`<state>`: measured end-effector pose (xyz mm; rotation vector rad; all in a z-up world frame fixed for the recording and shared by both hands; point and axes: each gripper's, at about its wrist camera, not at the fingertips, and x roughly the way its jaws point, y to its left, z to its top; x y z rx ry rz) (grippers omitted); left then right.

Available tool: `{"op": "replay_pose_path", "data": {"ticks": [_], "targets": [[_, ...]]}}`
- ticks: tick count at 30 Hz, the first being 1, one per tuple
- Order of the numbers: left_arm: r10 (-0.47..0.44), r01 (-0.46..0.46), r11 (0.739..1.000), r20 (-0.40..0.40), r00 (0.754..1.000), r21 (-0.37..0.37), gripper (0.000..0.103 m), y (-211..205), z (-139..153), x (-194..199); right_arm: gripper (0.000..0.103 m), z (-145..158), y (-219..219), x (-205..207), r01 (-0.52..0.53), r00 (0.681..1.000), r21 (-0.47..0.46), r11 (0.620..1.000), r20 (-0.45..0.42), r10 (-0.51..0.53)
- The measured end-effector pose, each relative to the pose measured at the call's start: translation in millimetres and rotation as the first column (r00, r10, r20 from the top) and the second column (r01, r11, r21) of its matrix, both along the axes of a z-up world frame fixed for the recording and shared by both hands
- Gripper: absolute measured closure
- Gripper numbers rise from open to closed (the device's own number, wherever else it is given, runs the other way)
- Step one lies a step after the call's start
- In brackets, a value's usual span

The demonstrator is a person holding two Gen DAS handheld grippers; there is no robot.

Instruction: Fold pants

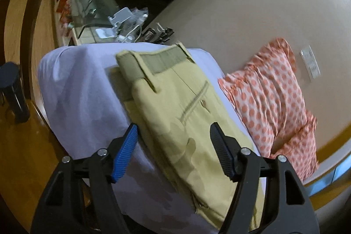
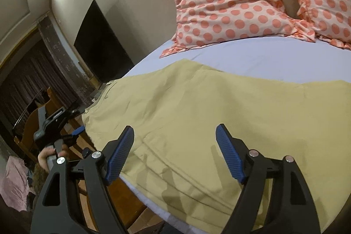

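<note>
While both tools hang above the pants, each stands wide and holds nothing: the left tool [image 1: 173, 137] and right tool [image 2: 174, 142] show ribbed blue pads on black plastic arms. The pants [image 1: 175, 106] are smooth khaki cloth, flat on the bed [image 1: 76, 89], long axis along the lavender sheet, waistband away from the left tool. Beyond the pants lean polka-dot pillows [image 2: 230, 3].

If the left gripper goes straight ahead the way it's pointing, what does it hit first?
Most likely the khaki pants lying on the bed. The open left gripper points straight at them, though depth is unclear.
</note>
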<state>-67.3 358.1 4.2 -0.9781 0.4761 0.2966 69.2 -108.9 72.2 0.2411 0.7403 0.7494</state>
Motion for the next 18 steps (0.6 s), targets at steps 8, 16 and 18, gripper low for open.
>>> {"op": "replay_pose_path", "data": {"ticks": [8, 16, 18], "targets": [[-0.065, 0.081, 0.977, 0.083, 0.994, -0.200, 0.035, -3, -11, 4, 0.021, -9, 8, 2, -0.017, 1.000, 0.013, 1.000, -0.024, 0.017], [-0.061, 0.070, 0.967, 0.045, 0.997, -0.245, 0.072, 14, -18, 34, 0.021, -6, -6, -1, -0.004, 1.000, 0.042, 0.999, -0.013, 0.005], [-0.032, 0.030, 0.980, -0.006, 0.999, -0.195, 0.085, 23, -17, 44, 0.021, -3, -14, -3, 0.007, 1.000, 0.050, 0.999, 0.000, -0.007]]}}
